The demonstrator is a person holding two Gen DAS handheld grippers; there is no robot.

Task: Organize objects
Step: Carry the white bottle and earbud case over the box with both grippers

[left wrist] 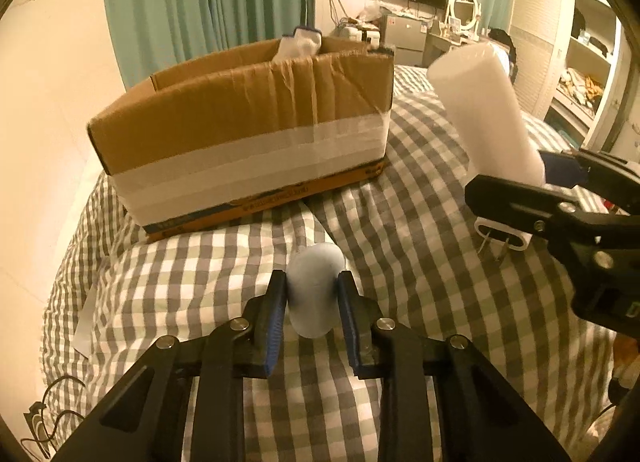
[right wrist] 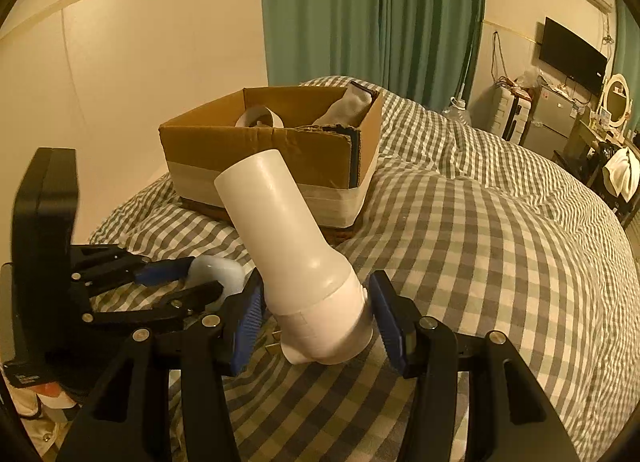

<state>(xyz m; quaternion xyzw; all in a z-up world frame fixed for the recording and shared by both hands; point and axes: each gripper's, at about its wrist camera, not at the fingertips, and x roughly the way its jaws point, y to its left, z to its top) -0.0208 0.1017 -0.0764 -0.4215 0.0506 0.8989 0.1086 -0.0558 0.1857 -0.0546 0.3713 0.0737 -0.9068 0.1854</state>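
Note:
My left gripper (left wrist: 313,282) is shut on a pale blue rounded object (left wrist: 314,294), held just above the checked duvet (left wrist: 400,262) in front of the cardboard box (left wrist: 240,122). From the right wrist view the same gripper (right wrist: 212,274) appears at the lower left with that object (right wrist: 218,268). My right gripper (right wrist: 316,280) is shut on the cap end of a white bottle (right wrist: 280,230), which tilts up and left toward the box (right wrist: 260,150). The bottle (left wrist: 484,102) and right gripper (left wrist: 516,178) show at the right of the left wrist view. The box holds a white roll (right wrist: 260,118) and a grey cloth (right wrist: 344,106).
A small white device (left wrist: 502,236) lies on the duvet under the right gripper. A sheet of paper (left wrist: 86,314) and cables (left wrist: 40,418) sit at the bed's left edge. A cream wall (right wrist: 140,62) stands close behind the box, with green curtains (right wrist: 360,14) beyond.

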